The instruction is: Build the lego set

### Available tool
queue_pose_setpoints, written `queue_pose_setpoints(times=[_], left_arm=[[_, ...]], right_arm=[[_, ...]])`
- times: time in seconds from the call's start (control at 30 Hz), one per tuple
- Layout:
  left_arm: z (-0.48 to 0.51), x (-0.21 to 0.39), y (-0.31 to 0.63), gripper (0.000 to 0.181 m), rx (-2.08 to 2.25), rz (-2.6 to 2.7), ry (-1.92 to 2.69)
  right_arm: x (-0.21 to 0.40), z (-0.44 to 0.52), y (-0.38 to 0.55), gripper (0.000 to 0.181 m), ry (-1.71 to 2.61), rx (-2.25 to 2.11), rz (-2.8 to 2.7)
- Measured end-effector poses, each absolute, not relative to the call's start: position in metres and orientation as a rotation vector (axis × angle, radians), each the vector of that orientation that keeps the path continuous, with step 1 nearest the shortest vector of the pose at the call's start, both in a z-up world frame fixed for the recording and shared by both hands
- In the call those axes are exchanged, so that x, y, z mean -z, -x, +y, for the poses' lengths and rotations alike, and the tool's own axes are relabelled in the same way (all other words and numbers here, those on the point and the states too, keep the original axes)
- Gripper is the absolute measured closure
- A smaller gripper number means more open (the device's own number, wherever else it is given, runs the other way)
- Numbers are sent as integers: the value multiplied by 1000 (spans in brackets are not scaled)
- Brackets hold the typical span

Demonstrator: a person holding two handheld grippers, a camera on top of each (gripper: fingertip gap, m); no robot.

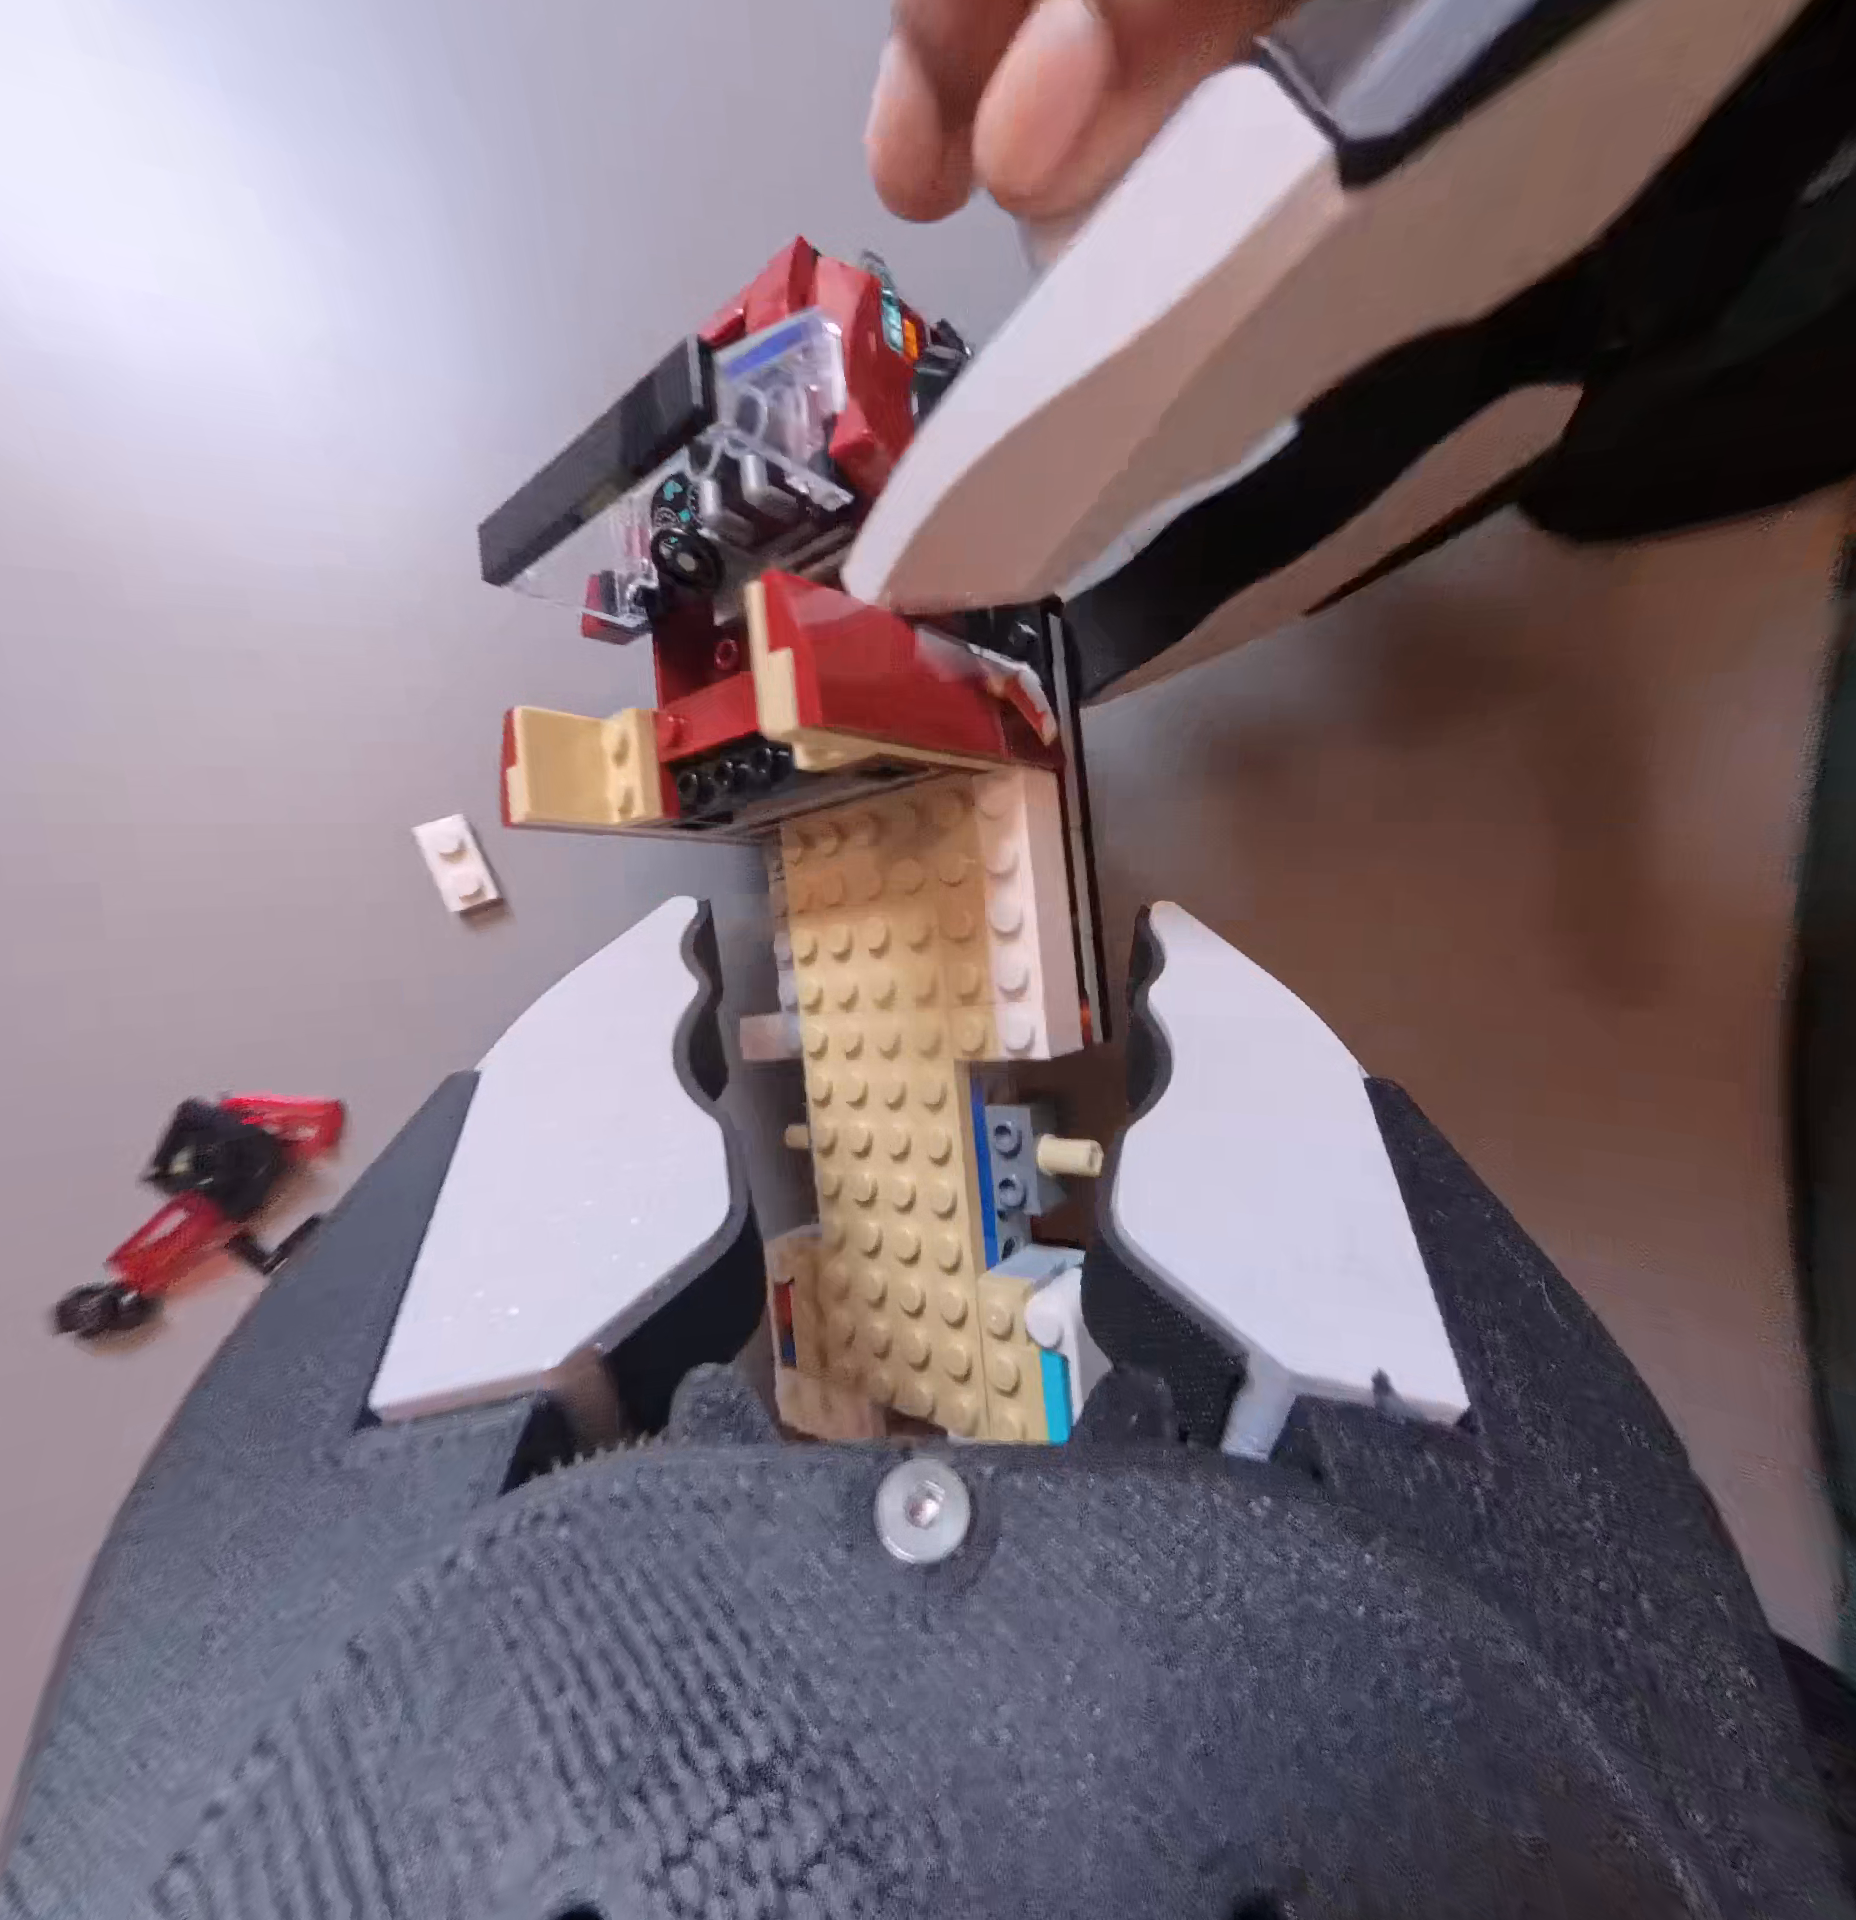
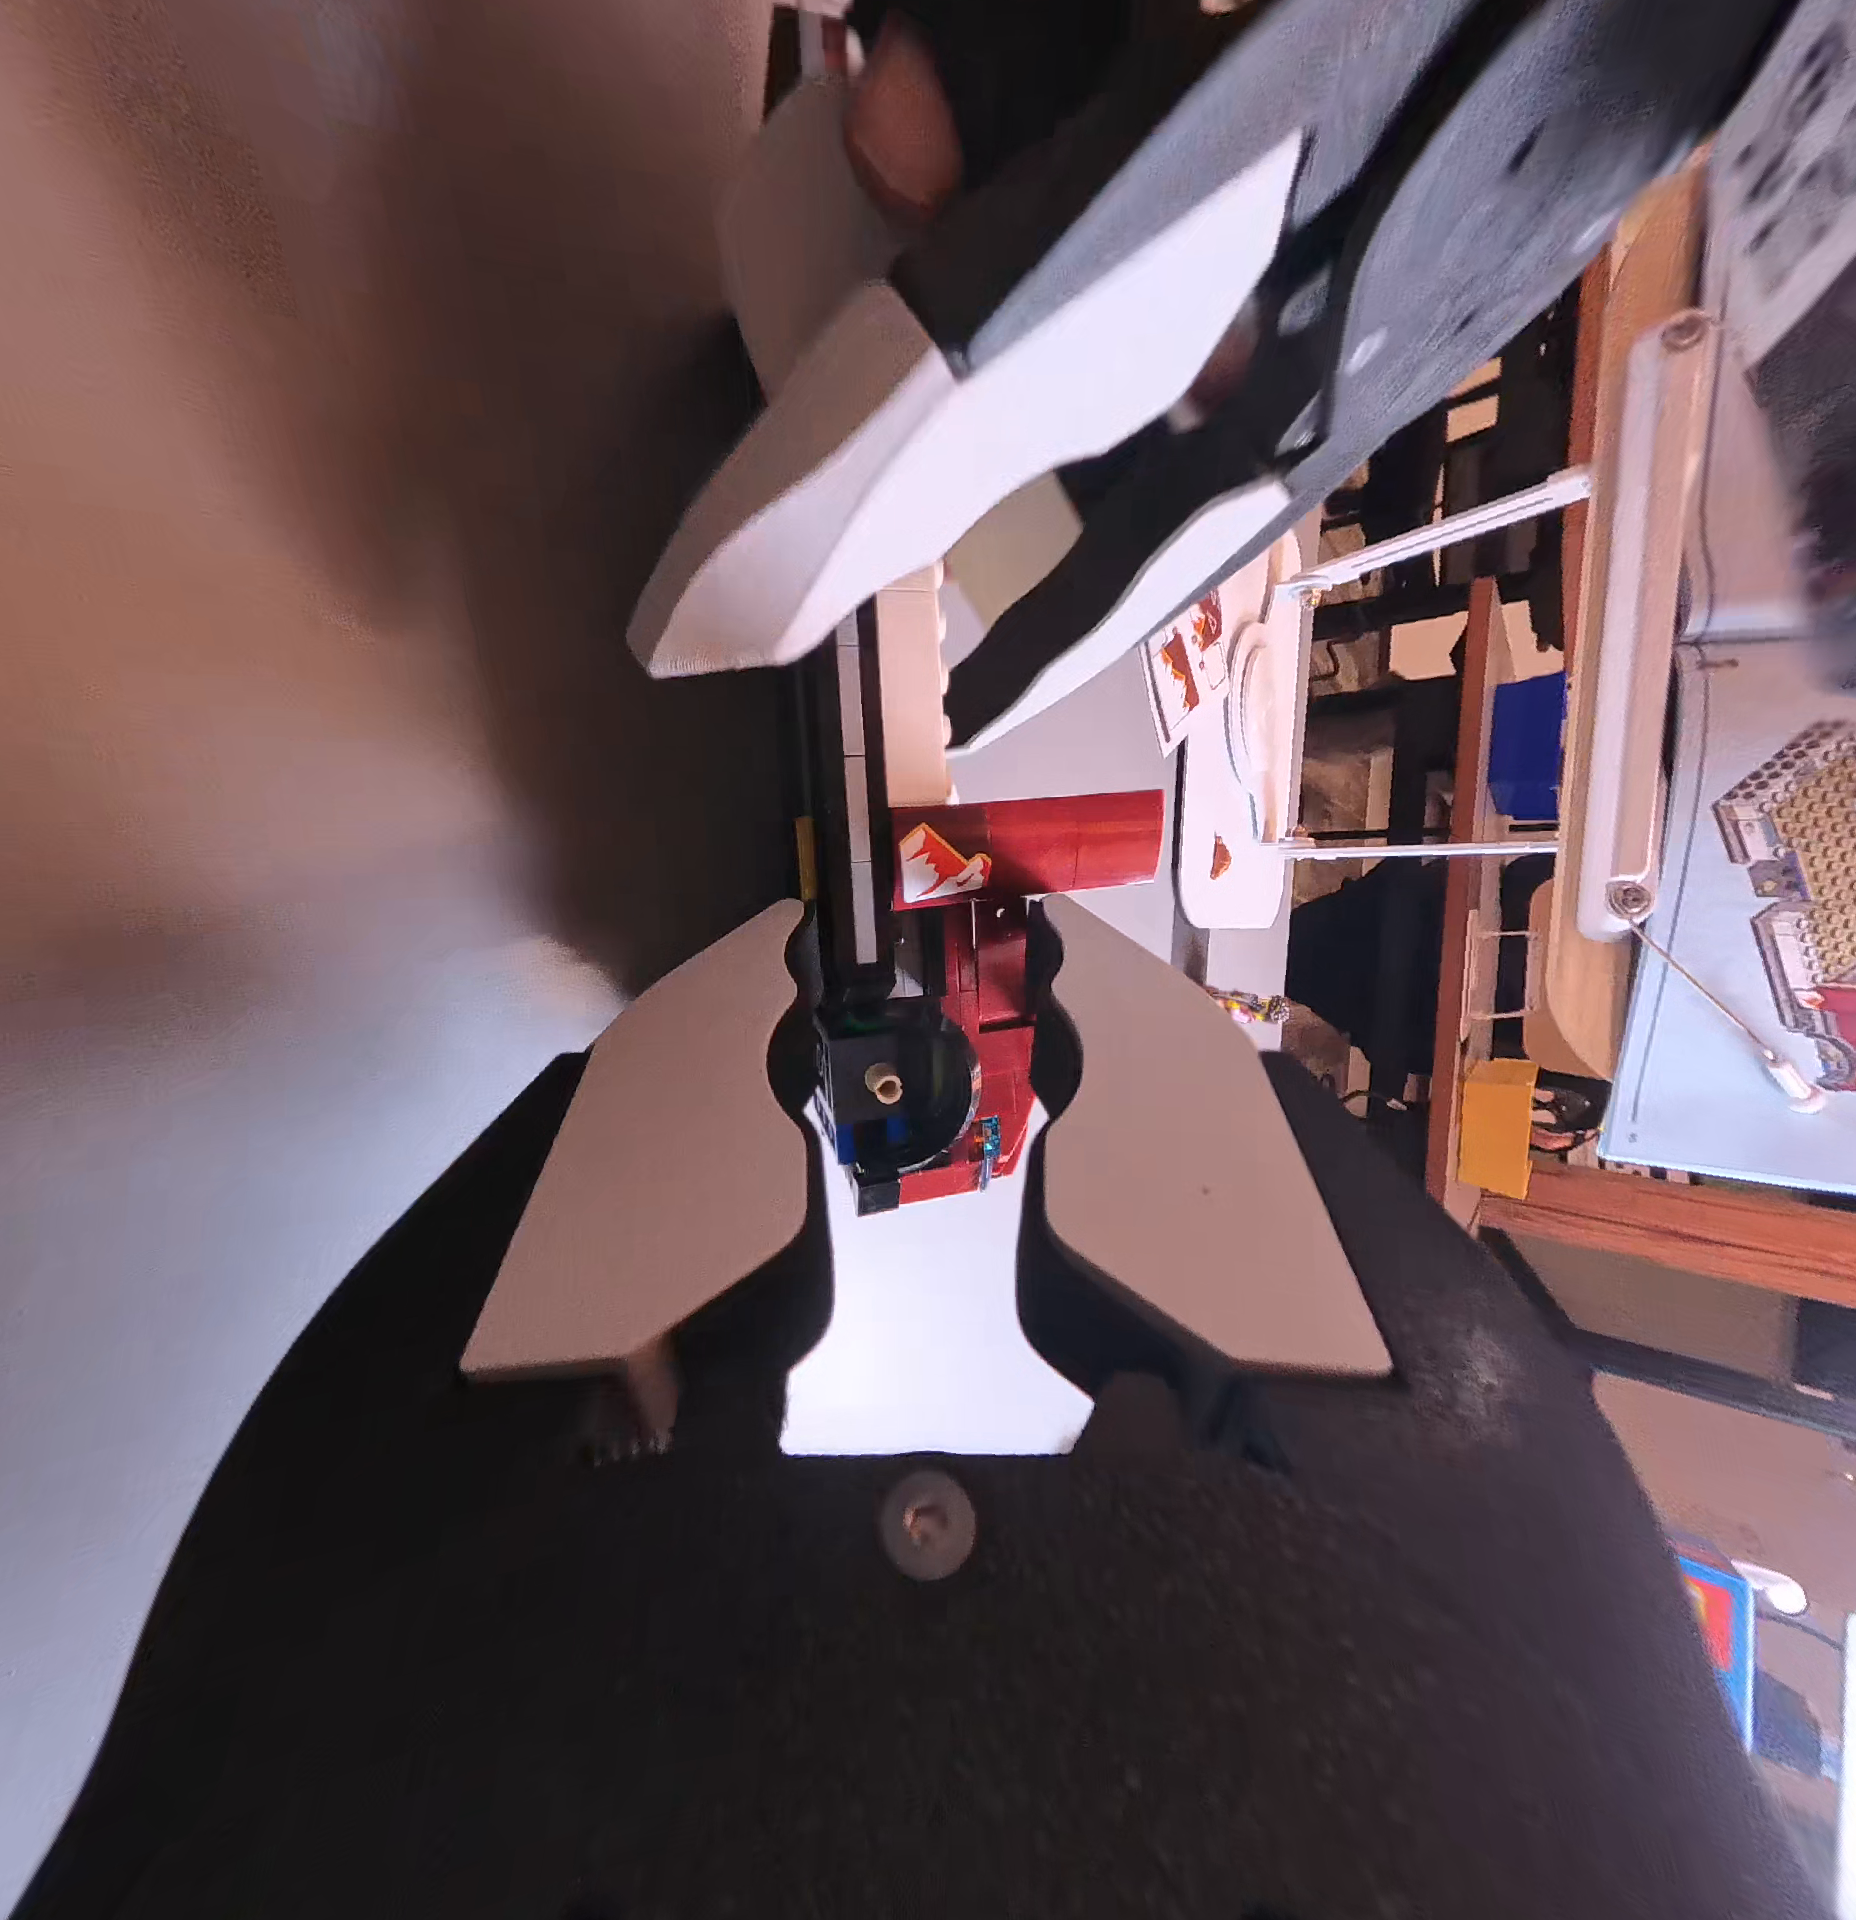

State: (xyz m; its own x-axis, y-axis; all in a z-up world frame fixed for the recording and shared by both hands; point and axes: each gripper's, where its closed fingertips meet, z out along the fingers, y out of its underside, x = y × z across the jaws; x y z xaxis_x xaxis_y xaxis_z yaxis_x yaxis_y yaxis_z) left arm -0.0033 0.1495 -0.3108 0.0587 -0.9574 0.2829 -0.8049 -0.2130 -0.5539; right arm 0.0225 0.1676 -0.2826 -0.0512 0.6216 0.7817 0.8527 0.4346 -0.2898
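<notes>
Studded tan, dark-red and clear plastic lego model (image 1: pixel 882 1039) is sitting lengthwise between the left gripper (image 1: pixel 929 914)'s 2 part-open white jaws, right gripper (image 2: pixel 924 914) closing around its red end.

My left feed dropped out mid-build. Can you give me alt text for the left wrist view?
The left gripper holds the tan studded base of the lego model between its jaws, while the right gripper presses on the model's dark red top. A loose white plate and a small red-and-black assembly lie left on the table.
</notes>
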Motion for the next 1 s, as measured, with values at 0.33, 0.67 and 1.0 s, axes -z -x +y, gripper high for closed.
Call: queue_pose_setpoints(times=[0.33,0.67,1.0], left_arm=[[160,305,11,151,380,1818,1793],[151,302,8,157,521,1743,1875],[146,302,8,157,615,1728,1894]], right_arm=[[280,172,-22,144,1380,159,-1763],[250,159,-12,181,1770,-422,-1649],[268,160,-14,181,1965,-462,-1776]])
